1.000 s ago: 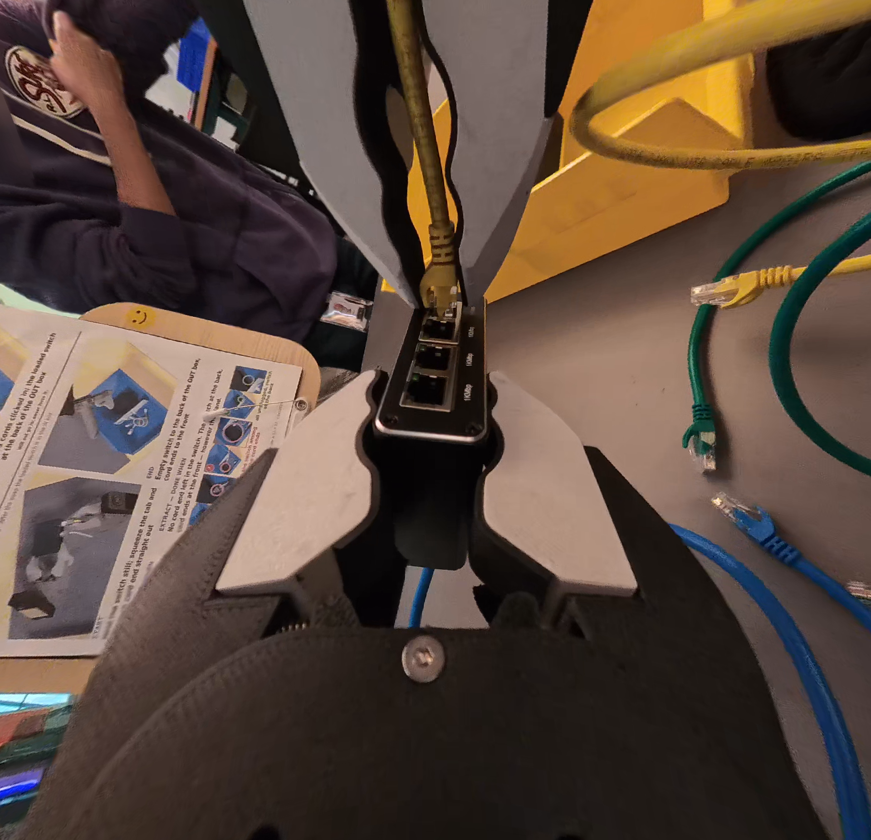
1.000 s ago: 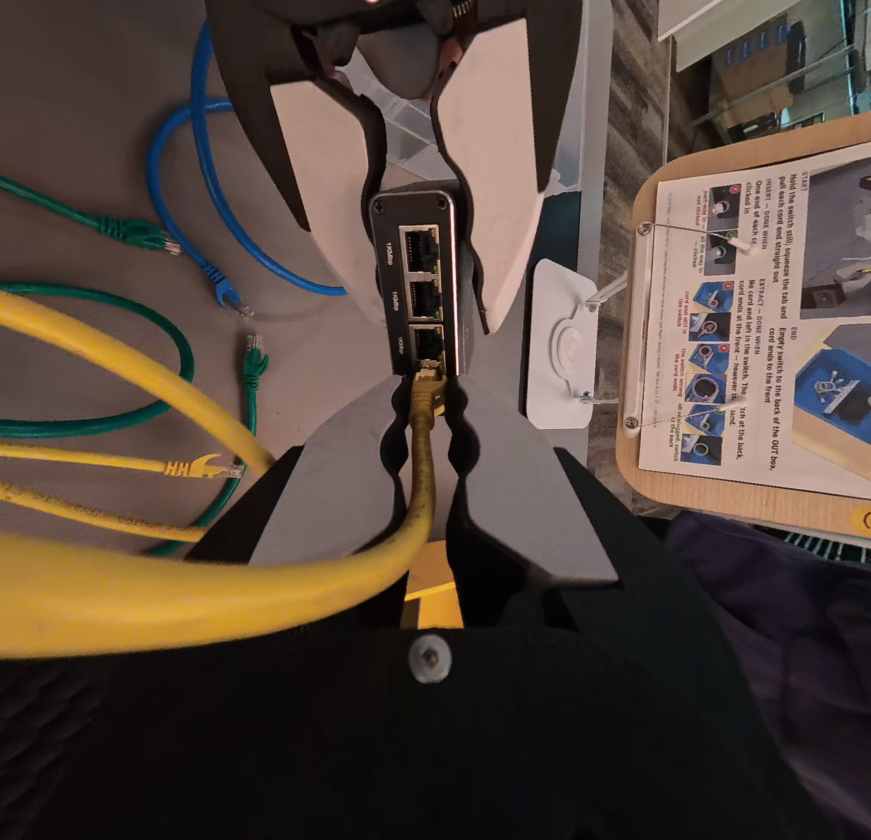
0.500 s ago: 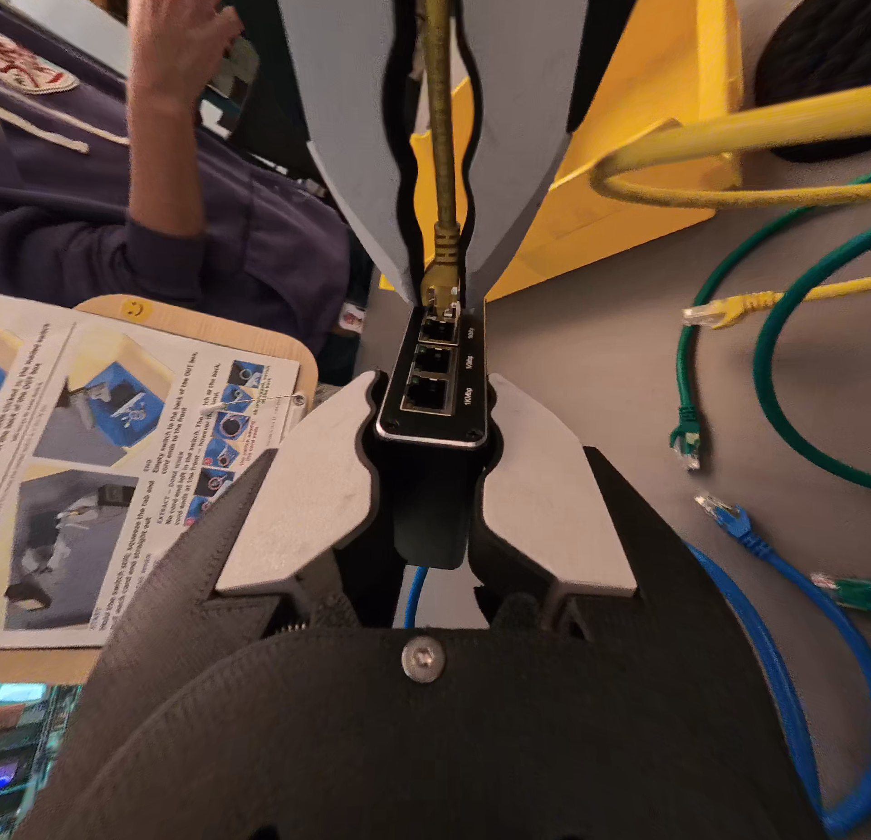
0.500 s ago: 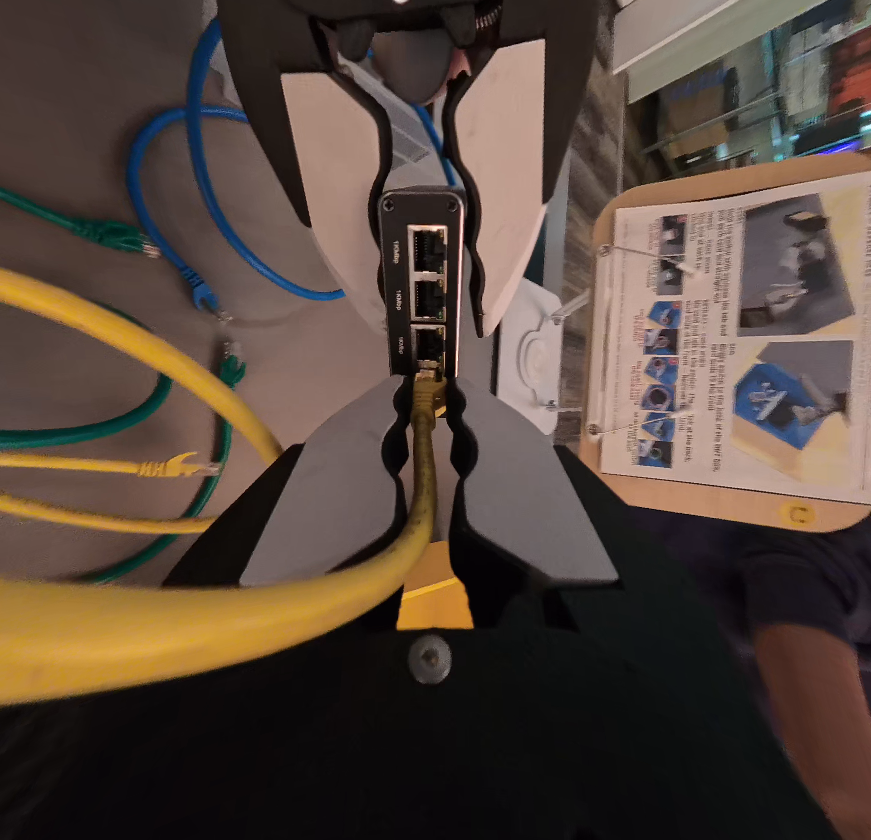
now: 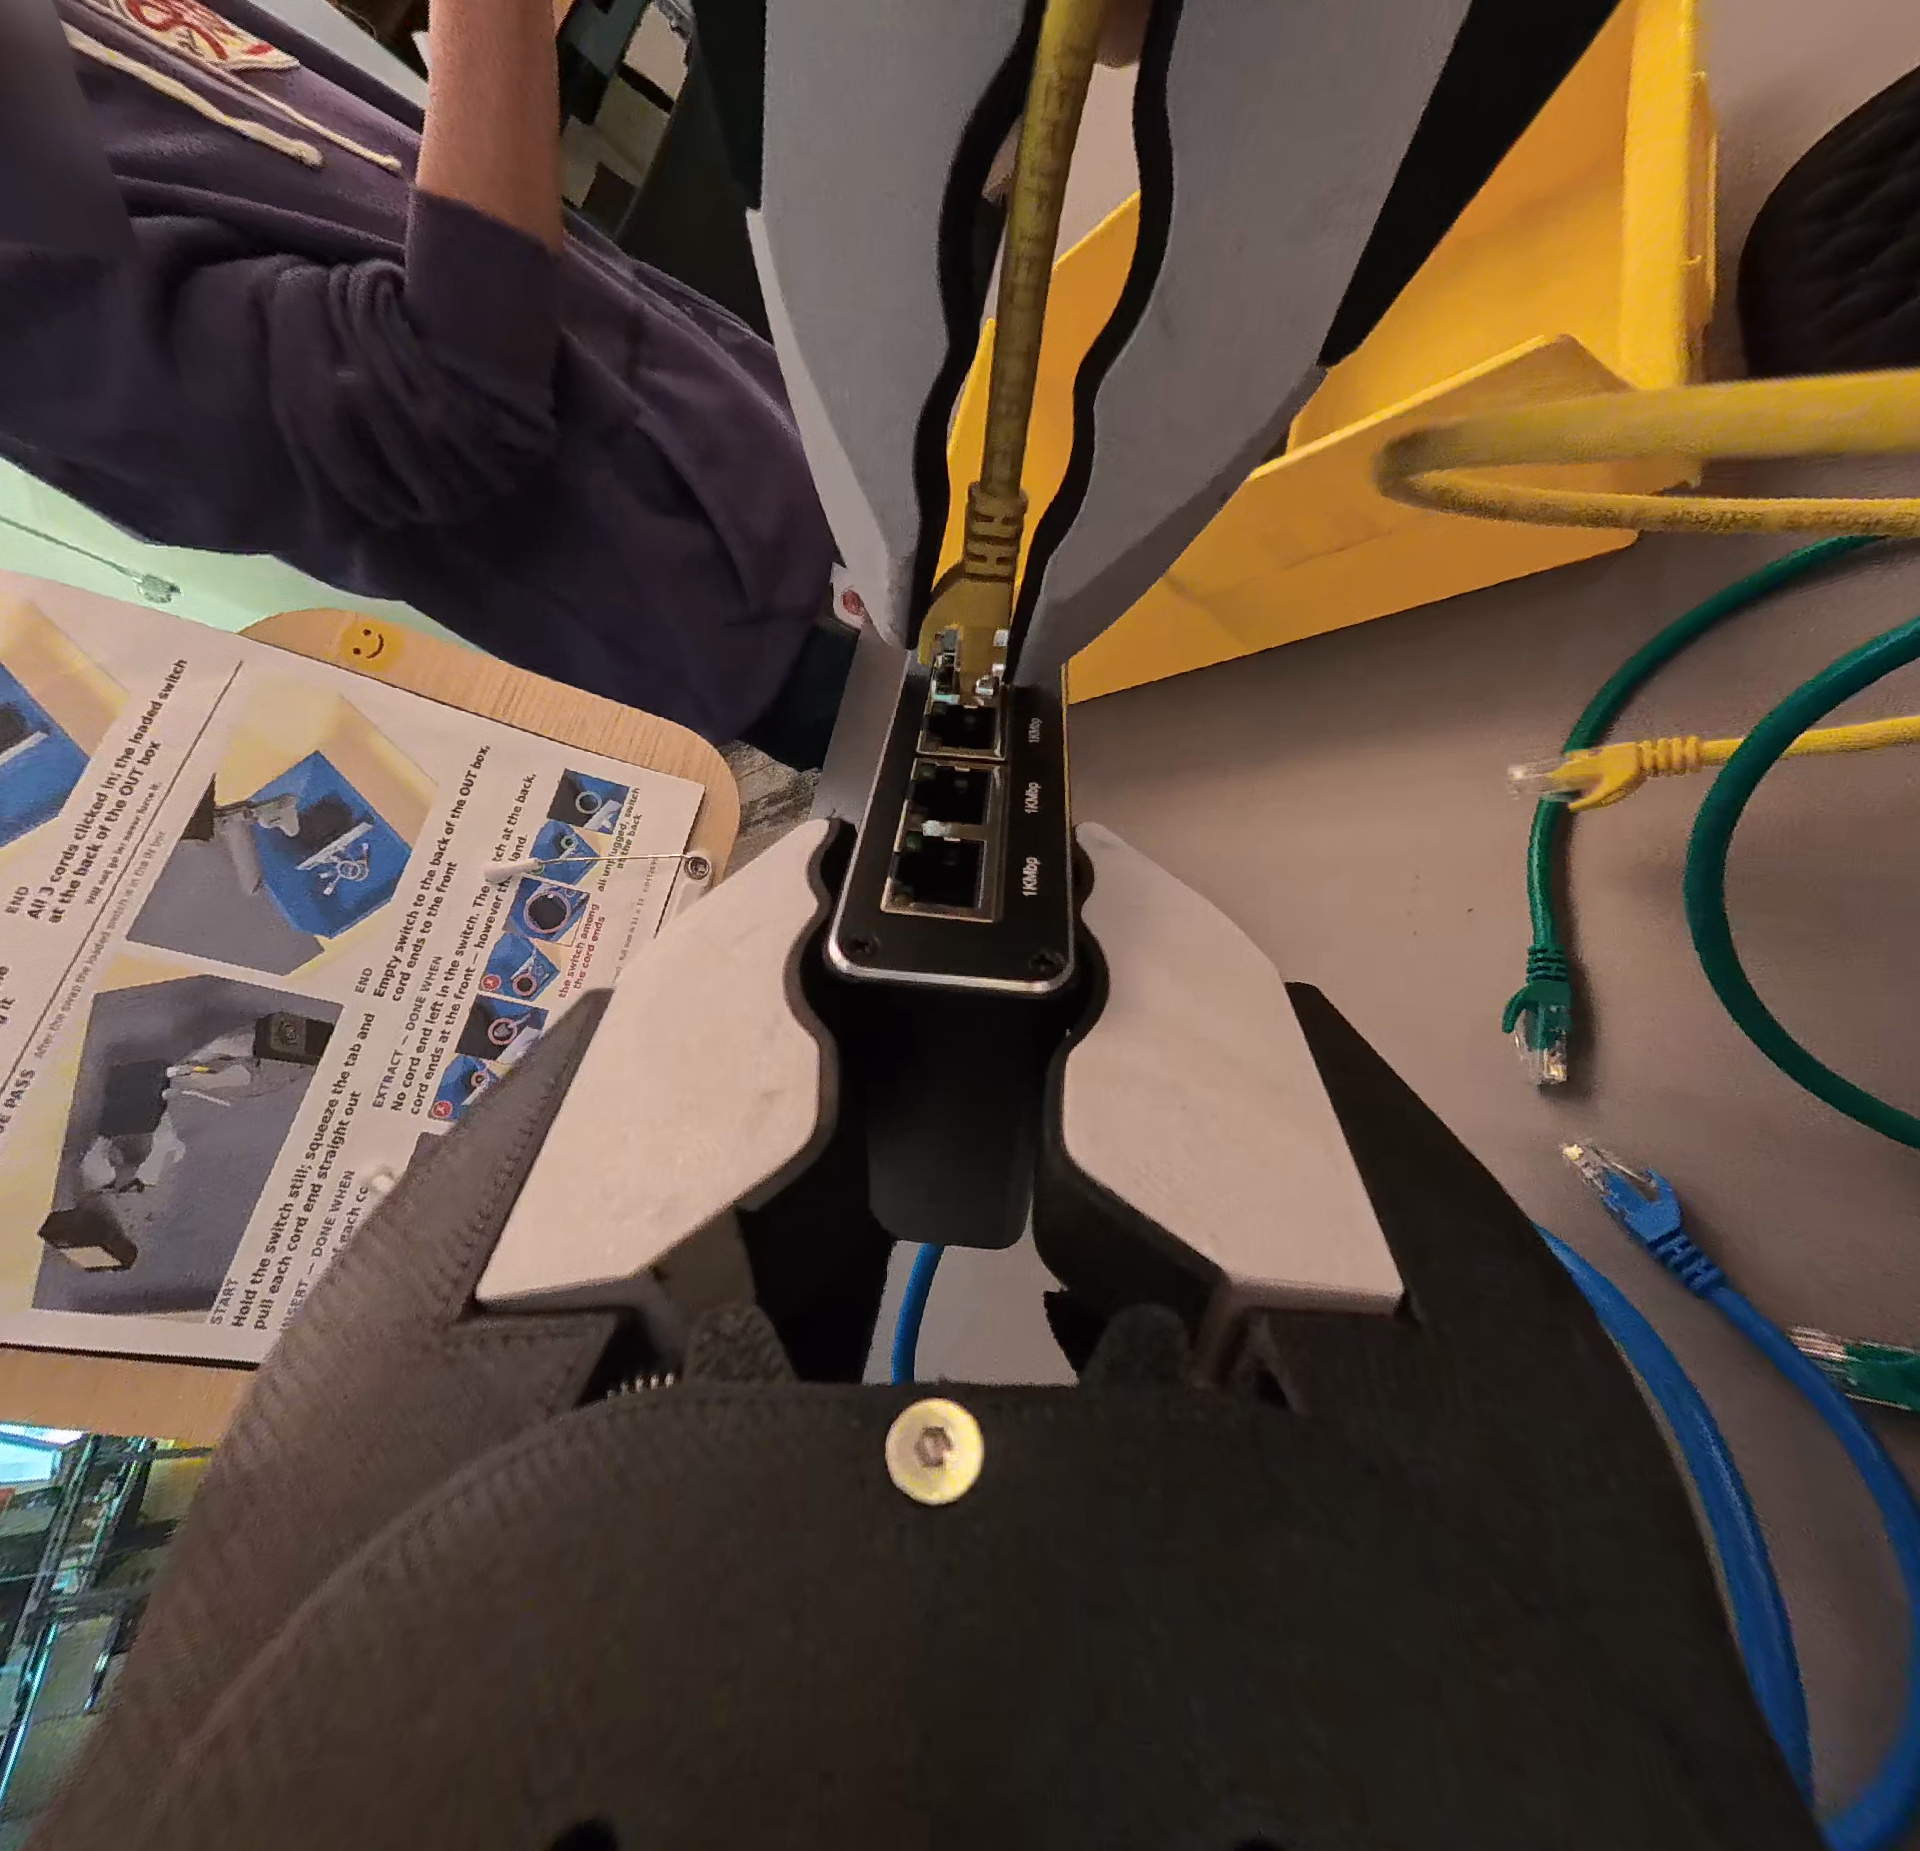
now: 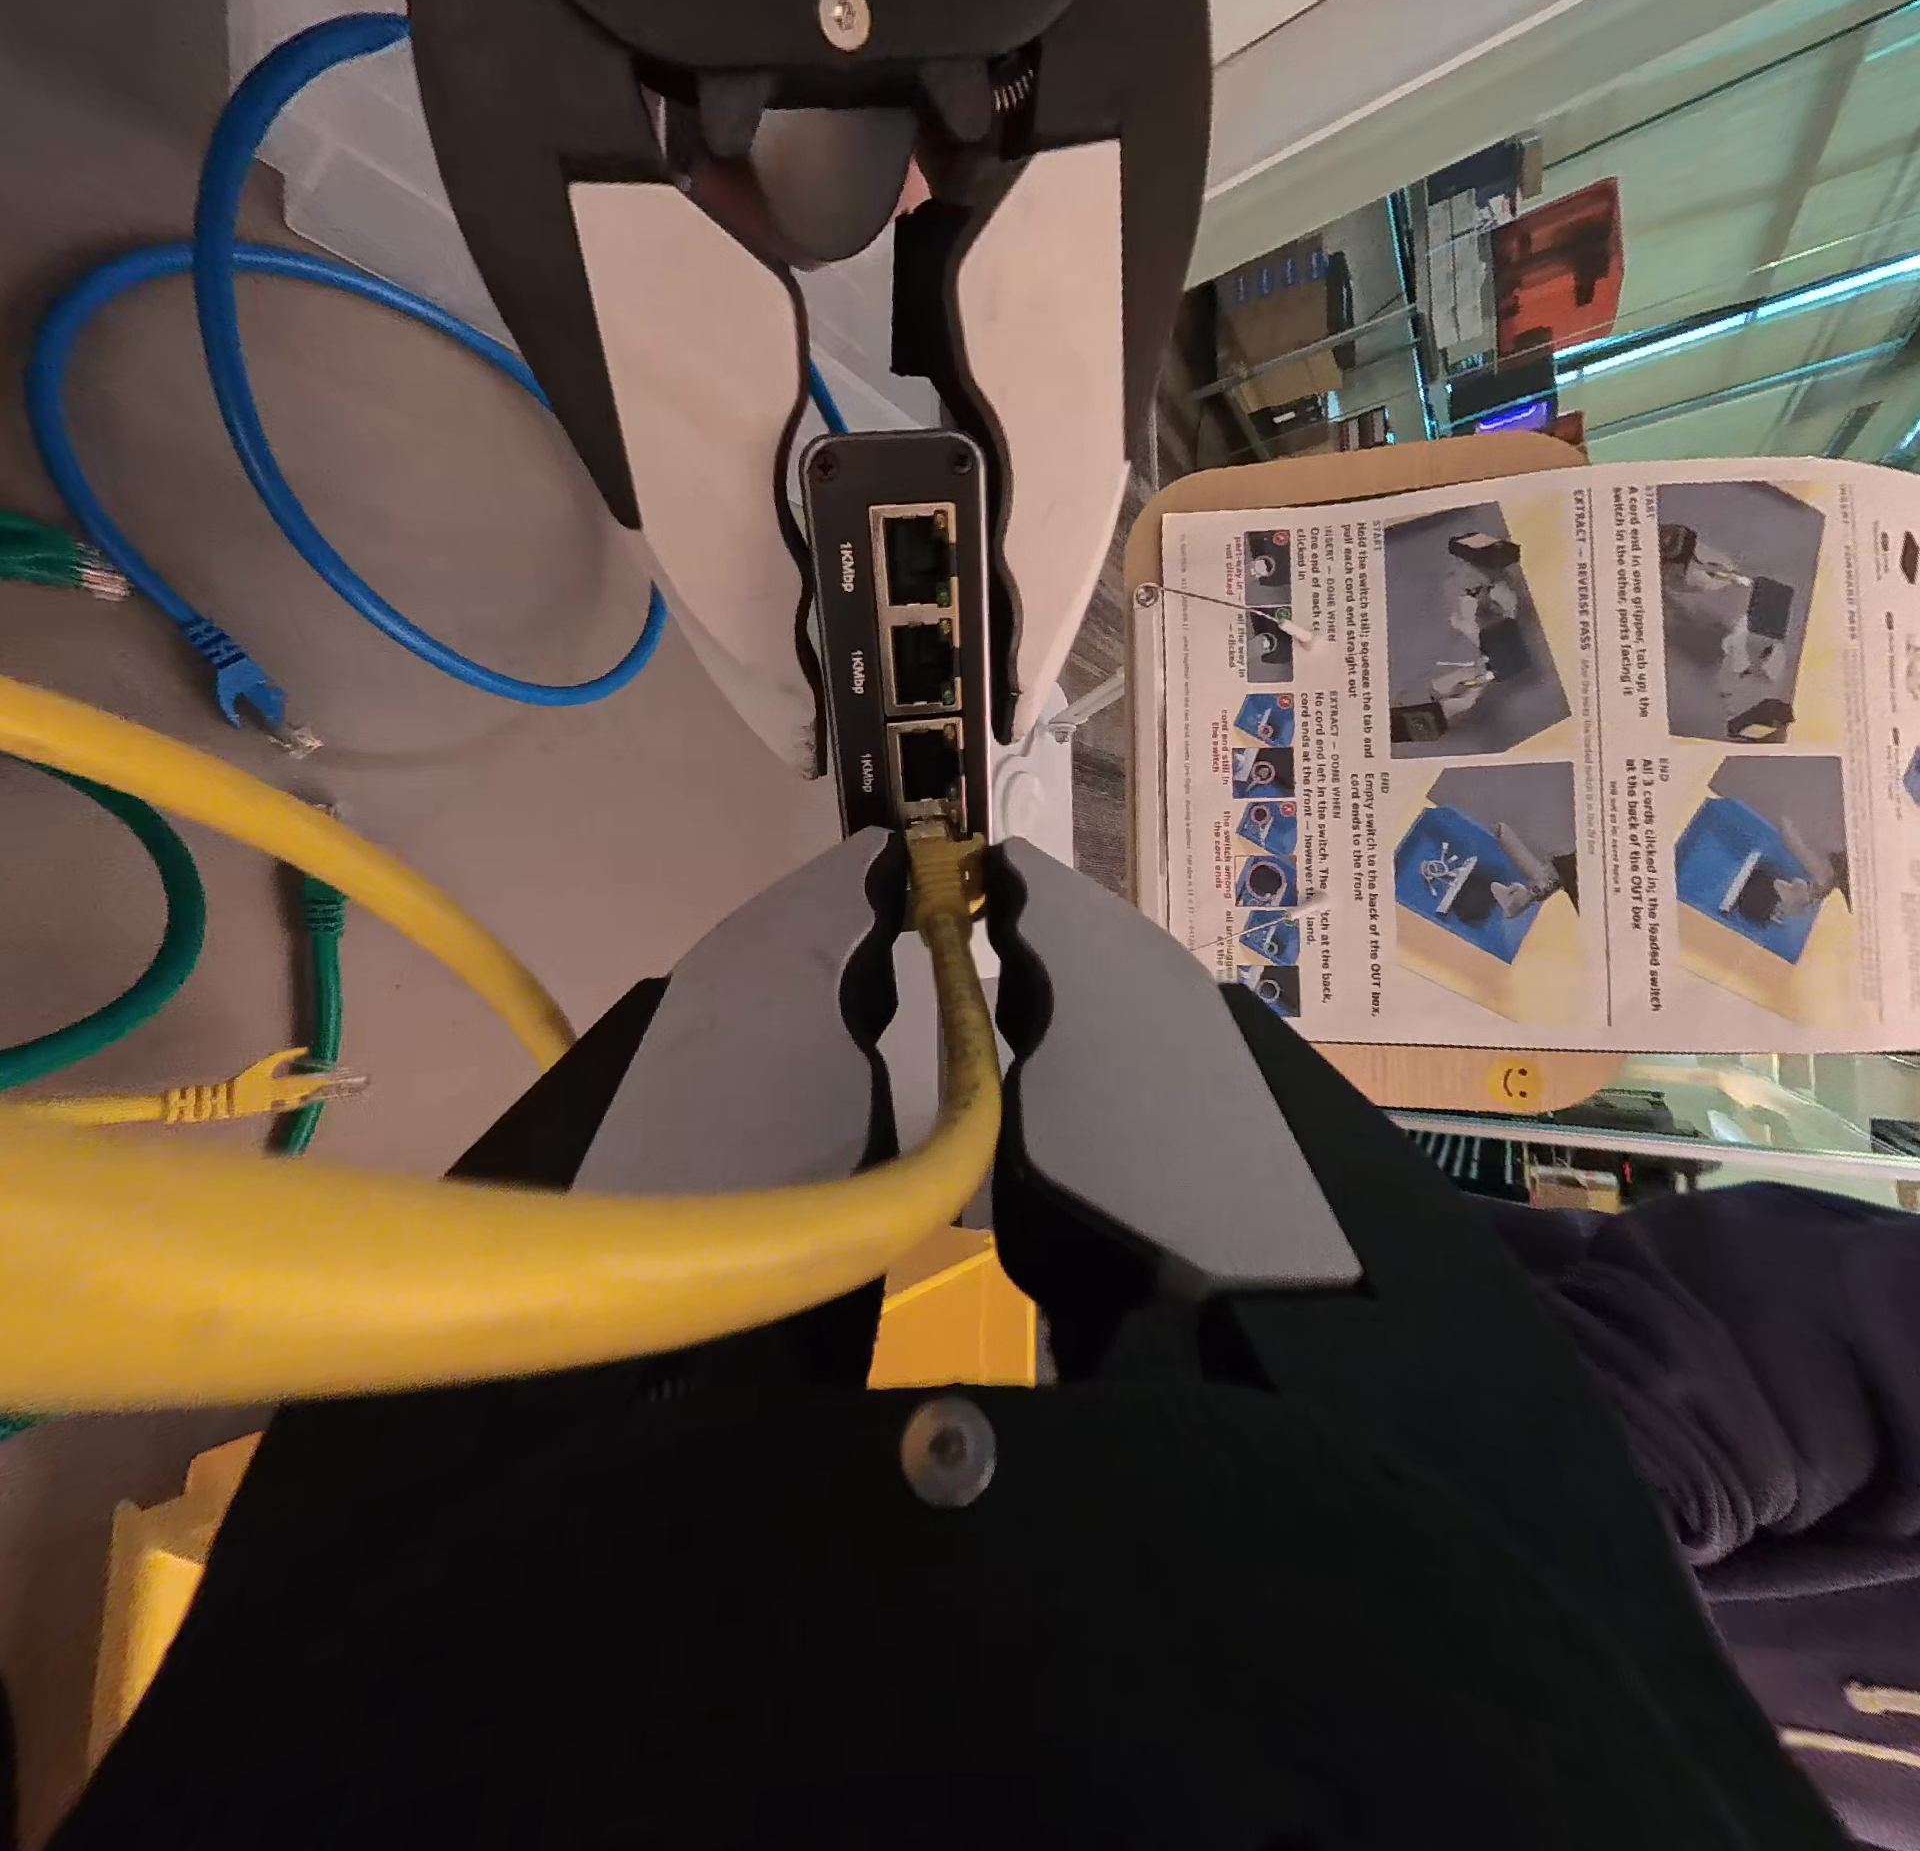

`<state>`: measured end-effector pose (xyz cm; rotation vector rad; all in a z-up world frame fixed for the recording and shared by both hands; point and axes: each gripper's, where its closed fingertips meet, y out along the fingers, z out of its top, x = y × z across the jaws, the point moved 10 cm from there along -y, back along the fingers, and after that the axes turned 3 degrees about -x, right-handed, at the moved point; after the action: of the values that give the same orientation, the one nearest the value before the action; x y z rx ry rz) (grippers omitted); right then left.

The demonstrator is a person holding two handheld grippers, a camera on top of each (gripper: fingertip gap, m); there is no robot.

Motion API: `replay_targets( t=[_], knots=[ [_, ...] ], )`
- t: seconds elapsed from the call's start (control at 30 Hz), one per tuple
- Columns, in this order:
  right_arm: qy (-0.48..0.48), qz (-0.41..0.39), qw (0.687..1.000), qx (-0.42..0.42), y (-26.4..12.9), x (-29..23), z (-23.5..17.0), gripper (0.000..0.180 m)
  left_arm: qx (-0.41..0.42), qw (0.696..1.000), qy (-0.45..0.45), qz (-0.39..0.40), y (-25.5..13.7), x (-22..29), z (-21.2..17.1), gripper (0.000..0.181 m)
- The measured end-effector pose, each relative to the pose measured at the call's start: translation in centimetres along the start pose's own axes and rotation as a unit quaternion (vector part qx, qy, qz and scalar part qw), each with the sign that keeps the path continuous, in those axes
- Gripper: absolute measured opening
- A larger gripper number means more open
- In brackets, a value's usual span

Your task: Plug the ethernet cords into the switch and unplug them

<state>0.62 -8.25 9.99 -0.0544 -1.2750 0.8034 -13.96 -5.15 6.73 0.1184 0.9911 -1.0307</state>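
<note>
My left gripper (image 5: 956, 845) is shut on the black switch (image 5: 951, 1074), with both pads pressed on its sides and its three ports facing up. My right gripper (image 6: 943, 851) is shut on the yellow cord's plug (image 6: 940, 871), and the cord (image 6: 520, 1271) loops off to the left. The plug's clear tip sits at the edge of the port nearest the right gripper (image 6: 925, 767). That port's opening still shows dark. The other two ports are empty. The left wrist view shows the same plug (image 5: 977, 596) between the right gripper's fingers (image 5: 894, 513).
On the grey table lie loose green cords (image 5: 1538, 970), a blue cord (image 5: 1662, 1240) and a second yellow plug (image 5: 1590, 767). A yellow bin (image 5: 1455, 274) stands behind. An instruction sheet on a wooden board (image 5: 312, 918) lies at the left, with a person's dark sleeve (image 5: 364, 347) beyond it. My two grippers' fingertips are within a few centimetres of each other.
Both grippers have shifted and turned together a little over the table, keeping their holds. The plug stays at the port's edge. The person's hand in the background has risen.
</note>
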Motion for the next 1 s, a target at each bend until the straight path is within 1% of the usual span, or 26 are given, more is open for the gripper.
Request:
replay_targets(
  t=[0.1, 0.2, 0.27, 0.3, 0.37, 0.47, 0.57, 0.6, 0.7, 0.8, 1.0],
  knots=[
    [-0.001, -0.013, 1.000, -0.001, 0.0, -0.1, 0.1, 0.013, -0.001, 1.000, 0.001, 0.004, -0.1, -0.1, 0.0, 0.038],
    [-0.009, 0.003, 1.000, -0.007, 0.1, -0.1, 0.1, 0.010, -0.001, 1.000, 0.011, 0.004, 0.0, 0.0, -0.1, 0.038],
    [-0.007, 0.030, 0.999, -0.025, 0.4, 0.0, 0.0, 0.011, -0.016, 0.999, 0.034, 0.017, 0.2, 0.3, -0.1, 0.038],
    [-0.012, 0.038, 0.999, -0.032, 0.6, 0.1, 0.0, 0.014, -0.022, 0.999, 0.041, 0.019, 0.3, 0.4, -0.2, 0.038],
    [0.002, 0.074, 0.996, -0.044, 1.1, 0.2, -0.1, 0.014, -0.028, 0.999, 0.041, 0.005, 0.6, 0.4, -0.5, 0.038],
    [0.022, 0.114, 0.992, -0.043, 1.4, 0.8, -0.2, 0.015, -0.028, 0.998, 0.058, 0.015, 0.6, 0.5, -0.6, 0.038],
    [0.027, 0.151, 0.987, -0.052, 1.9, 1.2, -0.3, 0.015, -0.040, 0.997, 0.063, 0.007, 0.9, 0.6, -0.8, 0.038],
    [0.030, 0.169, 0.983, -0.059, 2.1, 1.3, -0.3, 0.011, -0.046, 0.997, 0.066, 0.003, 1.0, 0.7, -0.8, 0.038],
    [0.027, 0.191, 0.979, -0.071, 2.2, 1.4, -0.3, 0.011, -0.048, 0.997, 0.062, -0.002, 1.1, 0.9, -0.9, 0.038],
    [0.018, 0.181, 0.981, -0.071, 2.0, 1.2, -0.2, 0.011, -0.040, 0.998, 0.054, -0.008, 1.2, 0.8, -0.9, 0.038],
    [0.043, 0.199, 0.977, -0.066, 1.1, 0.7, -0.6, 0.011, -0.028, 0.997, 0.062, -0.022, 1.4, 1.6, -0.4, 0.039]
  ],
)
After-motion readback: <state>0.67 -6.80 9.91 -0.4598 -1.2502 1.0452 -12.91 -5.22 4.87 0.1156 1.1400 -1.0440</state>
